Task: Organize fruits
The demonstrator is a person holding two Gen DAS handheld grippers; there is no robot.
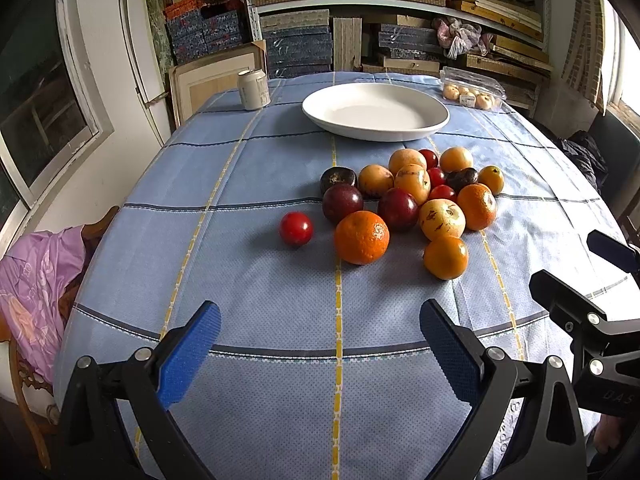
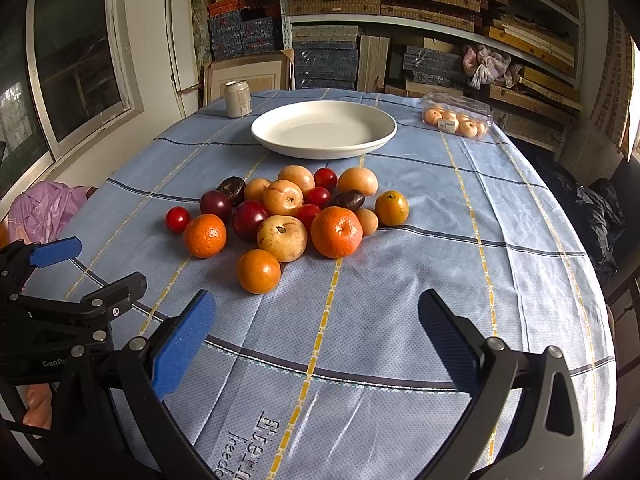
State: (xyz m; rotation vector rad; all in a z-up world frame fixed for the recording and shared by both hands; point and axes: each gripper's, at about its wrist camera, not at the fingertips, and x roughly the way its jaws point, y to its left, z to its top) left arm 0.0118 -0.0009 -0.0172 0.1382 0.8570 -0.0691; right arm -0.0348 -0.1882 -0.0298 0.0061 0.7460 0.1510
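- Nearest the cameras, the left gripper [image 1: 320,344] and the right gripper [image 2: 316,340] are held low over the table edge, jaws spread wide and nothing held; the blue pads [image 1: 192,354] are ribbed rubber on black plastic arms. Both appear poised for a first pick.
- A blue checked tablecloth [image 2: 400,312], woven and creased, is spread beneath.
- Mid-table, the fruits [image 2: 288,216] are heaped loosely together: dimpled oranges, smooth dark plums, small glossy red fruit, speckled yellow apples. One red fruit [image 1: 296,228] lies slightly apart on the left.
- Just beyond, a glazed white plate [image 2: 264,128] is set empty, seemingly the destination.
- Farthest, a metal can [image 1: 253,89] and a clear plastic fruit box [image 1: 472,90] are seen.
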